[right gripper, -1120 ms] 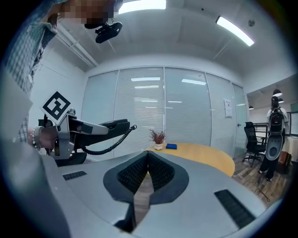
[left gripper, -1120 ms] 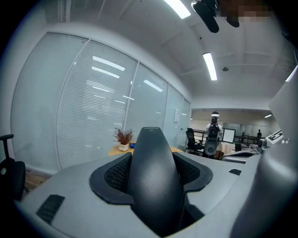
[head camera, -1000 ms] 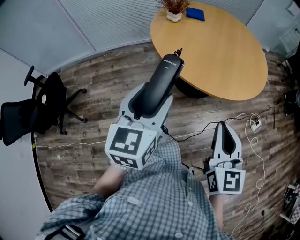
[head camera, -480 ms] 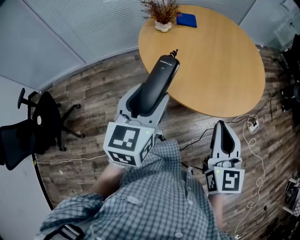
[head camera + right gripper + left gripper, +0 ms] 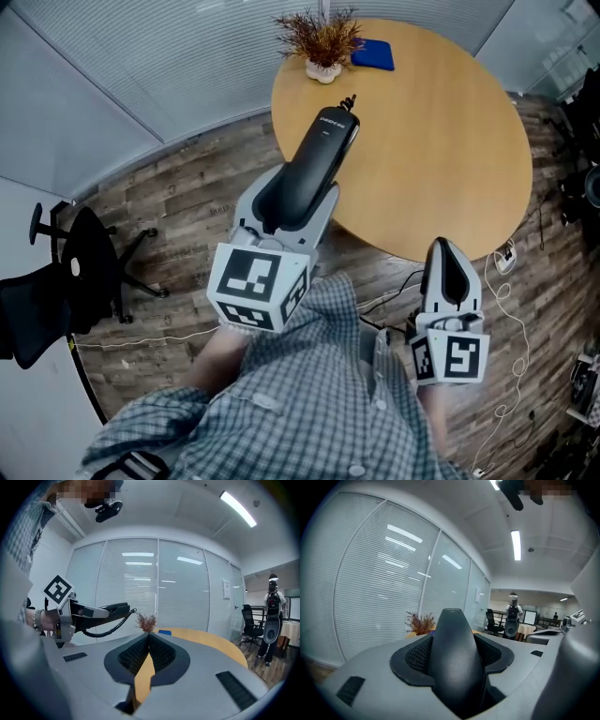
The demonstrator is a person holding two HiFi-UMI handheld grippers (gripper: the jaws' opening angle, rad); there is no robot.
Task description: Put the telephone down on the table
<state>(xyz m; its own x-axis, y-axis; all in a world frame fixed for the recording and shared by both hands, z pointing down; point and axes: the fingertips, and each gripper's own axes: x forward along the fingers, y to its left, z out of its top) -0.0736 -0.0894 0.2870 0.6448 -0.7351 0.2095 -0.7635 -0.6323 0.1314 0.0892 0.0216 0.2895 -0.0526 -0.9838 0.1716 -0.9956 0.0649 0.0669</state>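
A black telephone handset point(image 5: 316, 167) sticks out forward and up from my left gripper point(image 5: 289, 195), which is shut on its lower half. In the left gripper view the handset point(image 5: 454, 658) fills the space between the jaws. Its tip hangs over the near left edge of the round wooden table point(image 5: 441, 141). From the right gripper view the handset point(image 5: 108, 609) trails a coiled cord point(image 5: 111, 627). My right gripper point(image 5: 448, 265) is lower right, short of the table's near edge, shut with nothing in it.
A dried plant in a white pot point(image 5: 322, 45) and a flat blue object point(image 5: 372, 54) sit at the table's far side. A black office chair point(image 5: 61, 291) stands at left. Cables and a power strip point(image 5: 507, 253) lie on the wooden floor at right. A person with a backpack point(image 5: 272, 620) stands beyond.
The table has drawn nearer and more to the left in the head view; the handset's tip now hangs over its near edge. Both grippers keep their hold and pose.
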